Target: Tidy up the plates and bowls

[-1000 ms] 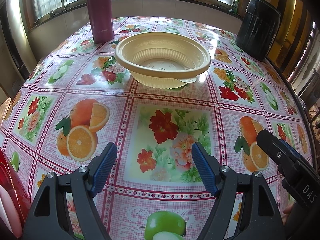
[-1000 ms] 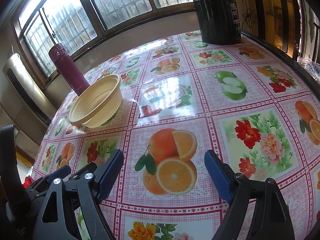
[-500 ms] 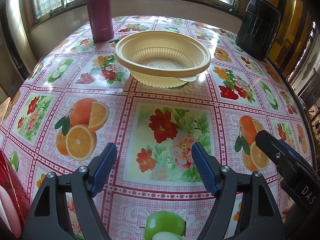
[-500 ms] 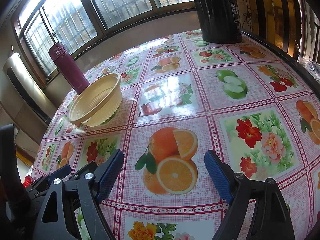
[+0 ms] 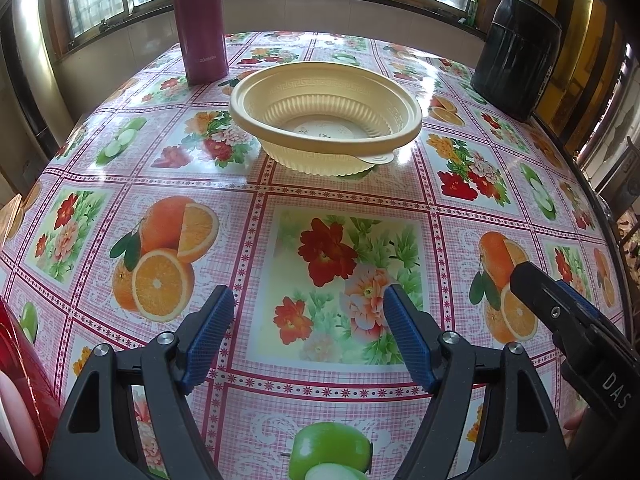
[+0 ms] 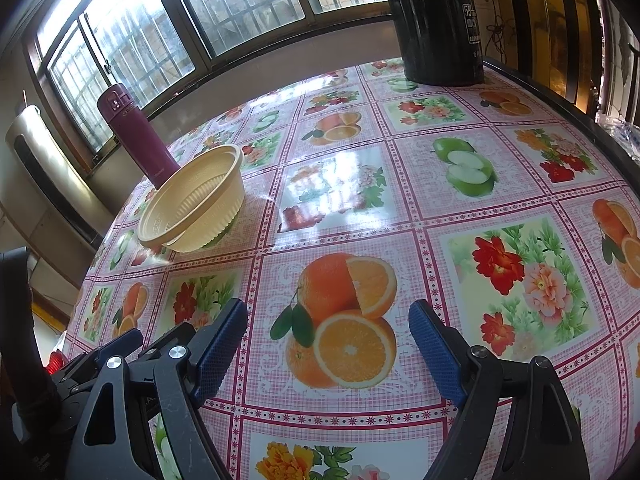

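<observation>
A cream plastic bowl (image 5: 326, 116) with a ribbed wall stands upright on the fruit-print tablecloth, with the edge of a small flat piece showing under its front rim. The same bowl (image 6: 194, 202) appears far left in the right wrist view. My left gripper (image 5: 308, 322) hovers open over a flower square, well short of the bowl, nothing between its blue pads. My right gripper (image 6: 328, 338) hangs open above an orange print, empty too. The right gripper's finger (image 5: 560, 312) shows at the right edge of the left wrist view.
A maroon flask (image 5: 200, 20) stands just behind the bowl on the left. A tall black container (image 5: 516, 50) sits at the far right corner by the table (image 5: 592, 196) edge. Windows run behind. Something red (image 5: 20, 380) lies at the lower left.
</observation>
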